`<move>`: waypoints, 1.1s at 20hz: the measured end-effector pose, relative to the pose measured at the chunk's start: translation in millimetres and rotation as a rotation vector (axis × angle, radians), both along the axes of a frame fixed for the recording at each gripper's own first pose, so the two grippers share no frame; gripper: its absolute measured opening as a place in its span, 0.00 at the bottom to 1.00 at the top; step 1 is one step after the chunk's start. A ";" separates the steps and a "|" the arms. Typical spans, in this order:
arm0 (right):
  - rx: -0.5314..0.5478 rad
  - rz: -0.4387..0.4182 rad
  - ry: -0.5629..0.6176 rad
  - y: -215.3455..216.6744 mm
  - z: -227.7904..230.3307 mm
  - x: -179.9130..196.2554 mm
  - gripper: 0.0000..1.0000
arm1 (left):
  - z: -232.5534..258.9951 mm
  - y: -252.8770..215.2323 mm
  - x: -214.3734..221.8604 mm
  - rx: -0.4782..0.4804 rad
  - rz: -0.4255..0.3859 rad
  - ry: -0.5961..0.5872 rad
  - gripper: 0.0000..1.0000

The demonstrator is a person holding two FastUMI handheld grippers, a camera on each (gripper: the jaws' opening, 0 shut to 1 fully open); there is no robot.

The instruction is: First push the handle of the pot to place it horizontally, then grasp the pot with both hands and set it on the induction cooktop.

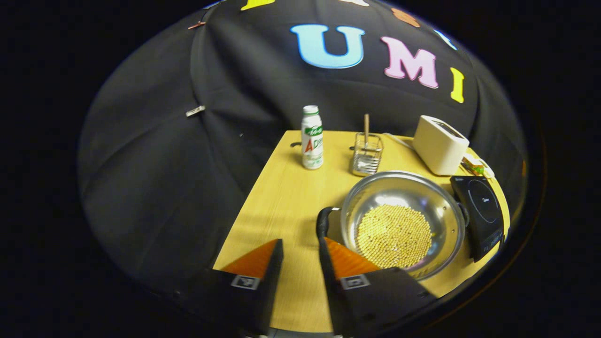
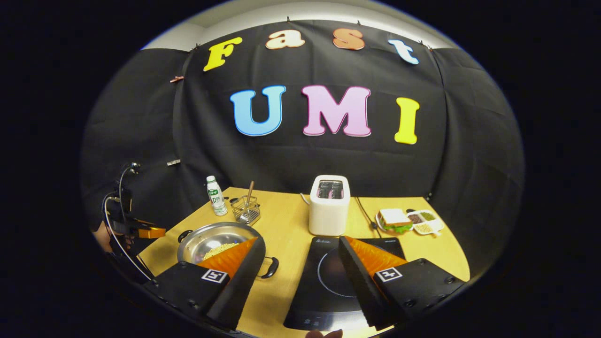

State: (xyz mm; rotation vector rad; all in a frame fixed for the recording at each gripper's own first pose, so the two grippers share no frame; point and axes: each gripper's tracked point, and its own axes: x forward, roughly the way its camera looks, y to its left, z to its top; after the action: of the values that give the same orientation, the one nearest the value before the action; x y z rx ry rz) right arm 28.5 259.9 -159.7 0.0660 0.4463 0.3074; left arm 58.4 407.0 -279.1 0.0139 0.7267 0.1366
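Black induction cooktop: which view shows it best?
Right gripper view: the black induction cooktop lies near and central, its ring plain, partly behind the right gripper fingers. Left gripper view shows it small and warped at the edge.

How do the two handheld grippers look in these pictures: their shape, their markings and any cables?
The left gripper and the right gripper are built alike: two wedge-shaped jaws, each on a black blocky body with screw heads, each body carrying a small square black-and-white marker. In the right gripper view, the left gripper shows farther off, with thin cables looping above it.
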 end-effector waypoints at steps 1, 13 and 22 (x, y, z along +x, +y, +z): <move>0.009 0.007 0.031 11.6 -12.6 3.9 0.98 | -2.4 -4.9 5.5 -0.016 -0.014 -0.010 0.64; -0.084 0.070 0.356 97.4 -157.9 26.6 0.99 | -75.2 -11.5 56.2 -0.072 -0.054 0.156 0.96; -0.133 0.051 0.477 106.3 -208.9 33.4 0.83 | -105.8 -22.0 67.6 -0.122 -0.068 0.205 0.73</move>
State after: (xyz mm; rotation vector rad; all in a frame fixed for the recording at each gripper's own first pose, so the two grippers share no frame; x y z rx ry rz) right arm 61.8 366.3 -368.7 -0.0036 0.9416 0.3106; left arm 126.0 385.0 -385.0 -0.0646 0.9372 0.0252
